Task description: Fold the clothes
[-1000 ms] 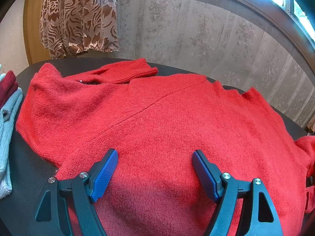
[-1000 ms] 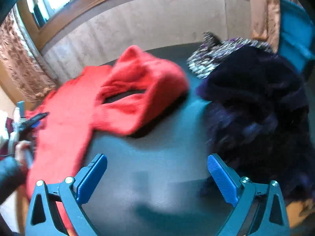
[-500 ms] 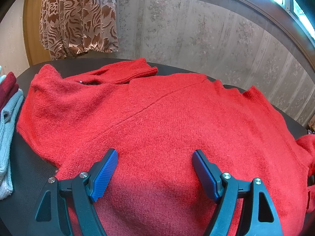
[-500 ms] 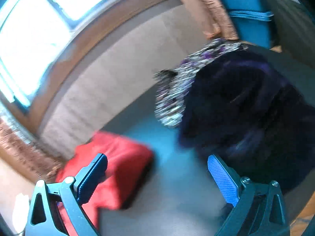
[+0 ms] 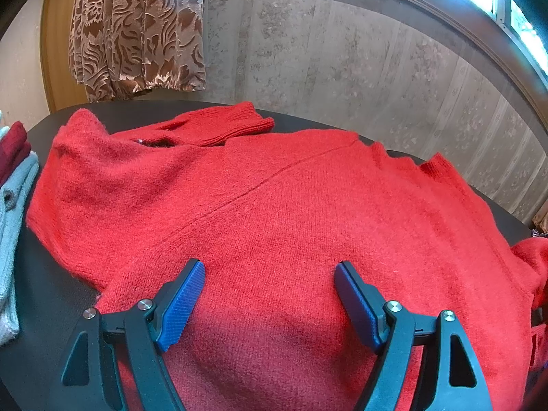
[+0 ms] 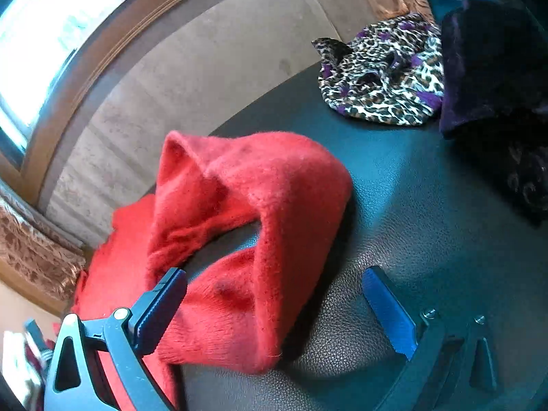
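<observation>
A room in a home, seen from 2 wrist cameras. Indicators: striped, floral-patterned wallpaper (image 5: pixel 359 68) on the wall; a brown lace curtain (image 5: pixel 137 30) with a leaf motif hanging beside a wooden window frame (image 6: pixel 99 54) admitting daylight; a dark leather-textured tabletop (image 6: pixel 428 239) bearing household laundry, namely a red knit sweater (image 5: pixel 274 212), a leopard-print garment (image 6: pixel 380 72), a dark purple garment (image 6: pixel 489 68) and folded pale-blue knitwear (image 5: pixel 13 205) at the left edge.

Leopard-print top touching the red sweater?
Apart. The right wrist view shows bare dark table between the leopard-print top and the red sweater.
</observation>
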`<action>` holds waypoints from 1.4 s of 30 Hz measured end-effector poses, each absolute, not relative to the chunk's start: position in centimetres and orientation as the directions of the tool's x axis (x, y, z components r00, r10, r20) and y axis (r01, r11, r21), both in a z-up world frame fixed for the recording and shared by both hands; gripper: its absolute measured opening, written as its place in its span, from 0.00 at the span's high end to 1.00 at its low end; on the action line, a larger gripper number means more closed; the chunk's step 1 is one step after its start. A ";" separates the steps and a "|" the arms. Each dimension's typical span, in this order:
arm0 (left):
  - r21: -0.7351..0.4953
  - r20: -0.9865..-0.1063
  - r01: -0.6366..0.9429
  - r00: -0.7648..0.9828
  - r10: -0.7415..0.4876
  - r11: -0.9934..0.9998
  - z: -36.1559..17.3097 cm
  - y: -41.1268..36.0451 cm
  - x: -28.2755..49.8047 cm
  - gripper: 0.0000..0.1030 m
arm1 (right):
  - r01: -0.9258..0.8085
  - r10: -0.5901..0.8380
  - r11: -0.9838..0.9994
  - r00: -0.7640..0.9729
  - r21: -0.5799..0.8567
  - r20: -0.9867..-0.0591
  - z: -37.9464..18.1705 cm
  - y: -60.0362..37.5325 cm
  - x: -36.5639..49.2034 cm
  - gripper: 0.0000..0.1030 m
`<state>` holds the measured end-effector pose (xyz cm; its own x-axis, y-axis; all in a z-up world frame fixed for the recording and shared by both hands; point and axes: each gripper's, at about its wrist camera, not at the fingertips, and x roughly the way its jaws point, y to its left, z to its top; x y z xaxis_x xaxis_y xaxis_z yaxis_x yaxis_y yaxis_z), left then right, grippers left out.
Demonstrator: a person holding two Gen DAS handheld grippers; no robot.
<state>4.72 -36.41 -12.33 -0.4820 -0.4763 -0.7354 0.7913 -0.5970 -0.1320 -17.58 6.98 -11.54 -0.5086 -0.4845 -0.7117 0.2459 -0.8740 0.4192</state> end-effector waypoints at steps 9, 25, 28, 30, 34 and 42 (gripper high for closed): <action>-0.136 -0.735 0.792 -0.483 -0.476 -0.595 -12.3 -36.4 4.7 0.22 | 0.350 -0.416 -0.897 -0.466 0.269 -0.781 -11.1 6.5 -18.0 0.35; -0.129 -0.743 0.796 -0.472 -0.474 -0.591 -12.3 -36.4 4.2 0.22 | 0.465 -0.384 -0.869 -0.420 0.168 -0.822 -11.8 4.4 -18.8 0.04; -0.124 -0.747 0.796 -0.468 -0.473 -0.592 -12.3 -36.5 4.1 0.22 | 0.387 -0.385 -0.895 -0.426 0.220 -0.819 -10.9 5.6 -20.3 0.75; -0.121 -0.749 0.796 -0.466 -0.472 -0.593 -12.3 -36.4 4.0 0.21 | 0.330 -0.448 -0.883 -0.388 0.333 -0.805 -10.2 6.8 -22.0 0.90; -0.103 -0.766 0.785 -0.455 -0.455 -0.611 -12.1 -36.5 3.7 0.20 | 0.370 -0.613 -0.785 -0.349 0.497 -0.709 -6.0 6.4 -22.7 0.90; -0.268 -0.746 0.612 -0.621 -0.243 -0.744 -8.8 -35.4 5.5 0.40 | 0.629 -0.821 -0.511 -0.155 0.586 -0.550 2.8 -3.7 -17.0 0.90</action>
